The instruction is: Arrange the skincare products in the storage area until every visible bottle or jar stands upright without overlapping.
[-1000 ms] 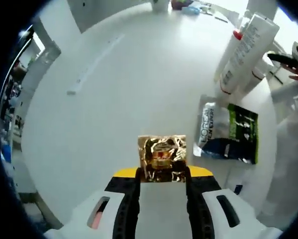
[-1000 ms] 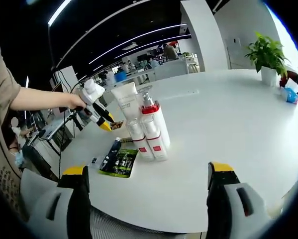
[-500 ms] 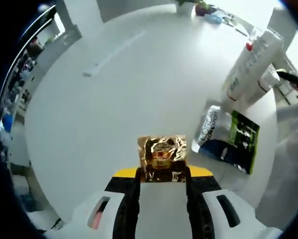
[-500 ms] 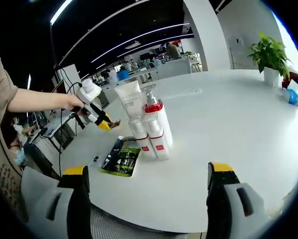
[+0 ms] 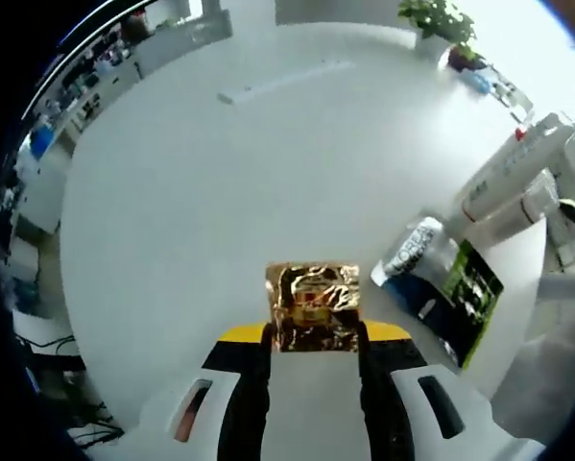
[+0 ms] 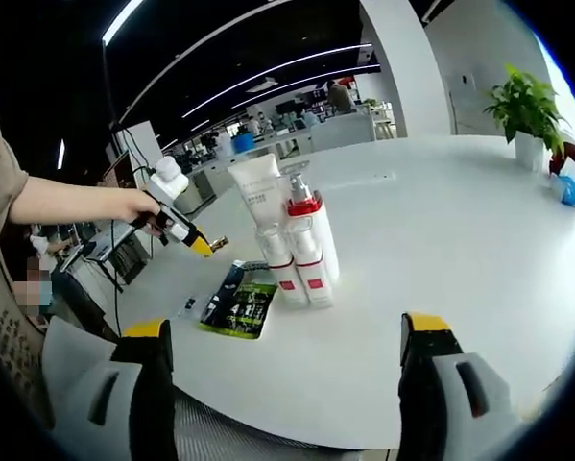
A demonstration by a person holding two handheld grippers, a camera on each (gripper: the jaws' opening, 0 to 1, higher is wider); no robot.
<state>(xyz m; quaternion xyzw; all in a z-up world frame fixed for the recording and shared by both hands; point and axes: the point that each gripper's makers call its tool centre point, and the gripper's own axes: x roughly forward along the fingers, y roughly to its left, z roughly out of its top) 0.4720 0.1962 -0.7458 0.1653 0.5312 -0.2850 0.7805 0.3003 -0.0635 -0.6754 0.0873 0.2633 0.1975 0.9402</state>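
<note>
The left gripper (image 5: 314, 338) sat at the lower centre of its own view, jaws closed on a gold foil packet (image 5: 313, 305). The right gripper (image 6: 285, 357) stood at the bottom of its view, jaws wide apart. A bare forearm (image 6: 71, 202) reached in from the left.

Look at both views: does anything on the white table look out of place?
Yes. A flat black-and-green sachet lies on the white table beside the upright white bottles, not standing. The left gripper holds a crumpled gold foil packet above the table.
</note>
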